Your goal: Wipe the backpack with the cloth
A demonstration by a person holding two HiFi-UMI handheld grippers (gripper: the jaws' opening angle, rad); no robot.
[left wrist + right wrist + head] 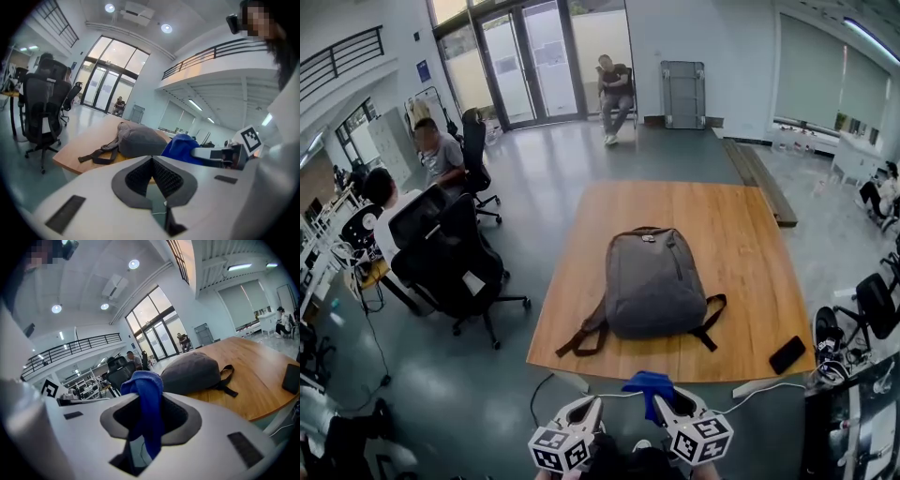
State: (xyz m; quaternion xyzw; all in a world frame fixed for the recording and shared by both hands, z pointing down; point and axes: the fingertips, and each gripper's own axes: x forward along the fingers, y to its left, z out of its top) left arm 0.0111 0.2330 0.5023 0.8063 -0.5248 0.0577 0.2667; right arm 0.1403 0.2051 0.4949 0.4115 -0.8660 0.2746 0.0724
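A grey backpack [652, 281] lies flat on the wooden table [731, 225], its dark straps trailing toward the near edge. It also shows in the left gripper view as the backpack [139, 139] and in the right gripper view as the backpack [192, 371]. Both grippers hover below the table's near edge, off the backpack. My right gripper [667, 405] is shut on a blue cloth [147, 401], which bunches above its jaws as the cloth [647, 384]. My left gripper [589, 410] is shut with nothing in it, its pads [165, 176] pressed together.
A black phone [787, 354] lies at the table's near right corner, by a white cable [769, 386]. Black office chairs [450, 258] and seated people are to the left. Another person sits by the glass doors at the back. More chairs stand at the right [874, 305].
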